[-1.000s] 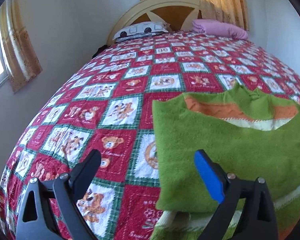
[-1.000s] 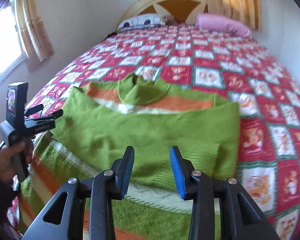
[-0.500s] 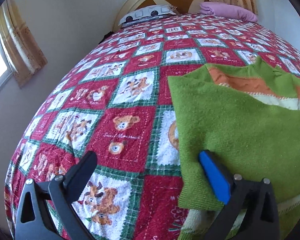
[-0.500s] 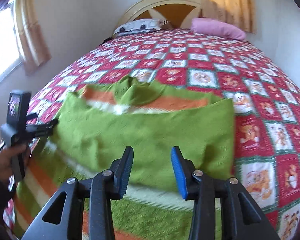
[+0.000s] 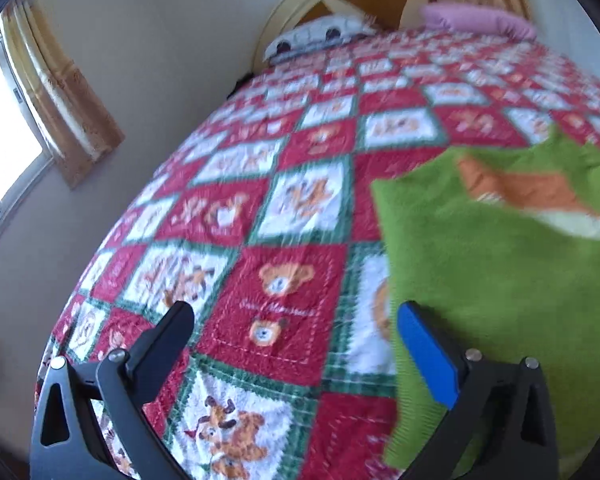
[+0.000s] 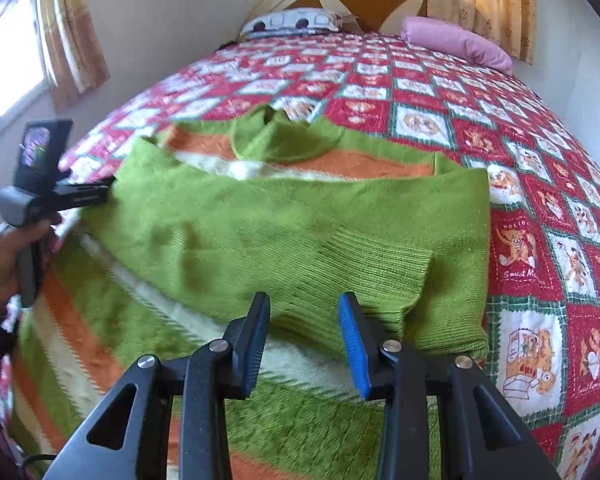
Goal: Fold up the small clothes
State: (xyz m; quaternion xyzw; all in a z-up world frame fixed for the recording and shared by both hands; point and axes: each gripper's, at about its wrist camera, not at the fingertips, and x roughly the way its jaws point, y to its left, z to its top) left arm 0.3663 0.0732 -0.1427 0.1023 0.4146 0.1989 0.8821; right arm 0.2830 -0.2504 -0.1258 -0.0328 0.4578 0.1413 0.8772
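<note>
A green knit sweater with orange and cream stripes (image 6: 284, 224) lies on the bed, its sleeves folded across the body. It also shows at the right of the left wrist view (image 5: 500, 264). My right gripper (image 6: 304, 320) is open and empty, just above the folded sleeve cuff near the sweater's lower middle. My left gripper (image 5: 296, 328) is wide open and empty over the quilt, its blue finger at the sweater's left edge. In the right wrist view the left gripper (image 6: 100, 192) sits at the sweater's left side, held by a hand.
The bed carries a red, green and white teddy-bear quilt (image 6: 540, 208). A white pillow (image 6: 292, 22) and a pink pillow (image 6: 456, 42) lie by the headboard. Walls and curtained windows stand to the left and behind.
My left gripper has shifted left off the sweater, so more quilt lies between its fingers. My right gripper has stayed over the folded sleeve. Both stay open.
</note>
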